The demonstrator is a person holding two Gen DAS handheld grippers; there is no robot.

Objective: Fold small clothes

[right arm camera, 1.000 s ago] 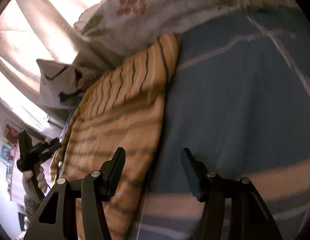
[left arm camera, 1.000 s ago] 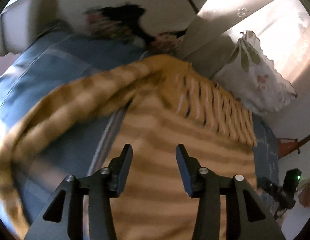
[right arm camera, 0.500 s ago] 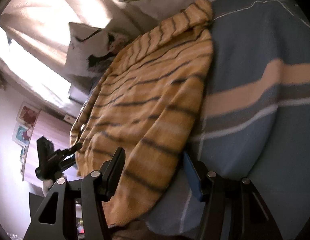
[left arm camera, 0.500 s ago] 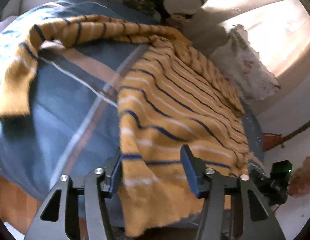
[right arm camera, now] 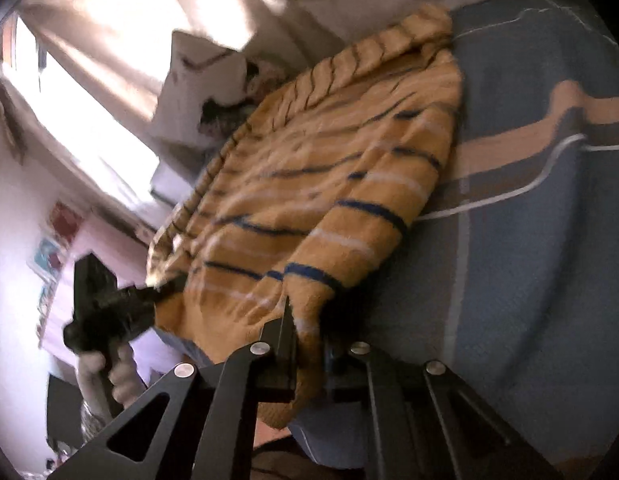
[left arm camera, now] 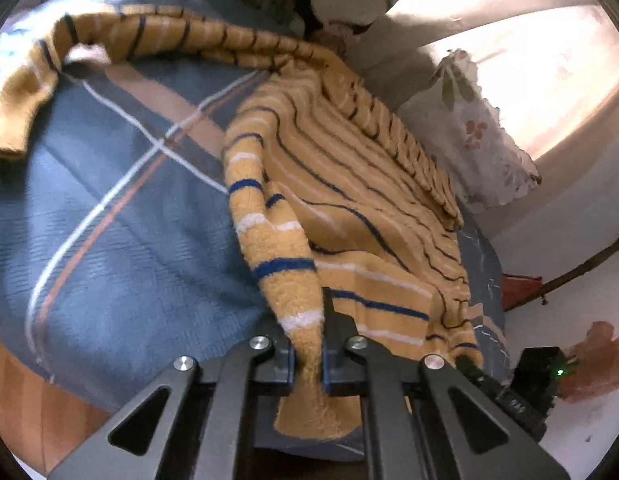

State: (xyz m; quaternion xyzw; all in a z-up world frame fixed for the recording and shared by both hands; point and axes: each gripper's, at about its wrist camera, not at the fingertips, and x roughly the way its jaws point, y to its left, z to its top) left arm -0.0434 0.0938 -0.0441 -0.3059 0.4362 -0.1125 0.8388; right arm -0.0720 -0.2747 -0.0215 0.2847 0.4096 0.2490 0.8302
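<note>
While pinching sweater hem | both jaws clamped | low, bed-edge

A bed covered by a blue-grey plaid bedspread with tan and white lines fills the room. White floral-print pillows lean at its head beside a sunlit beige curtain. Small pictures hang on the pale wall.

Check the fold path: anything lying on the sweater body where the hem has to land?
Nothing visible. Both the left gripper and right gripper clamp the sweater hem; its body lies bare on the bedspread, one sleeve stretched off sideways.
</note>
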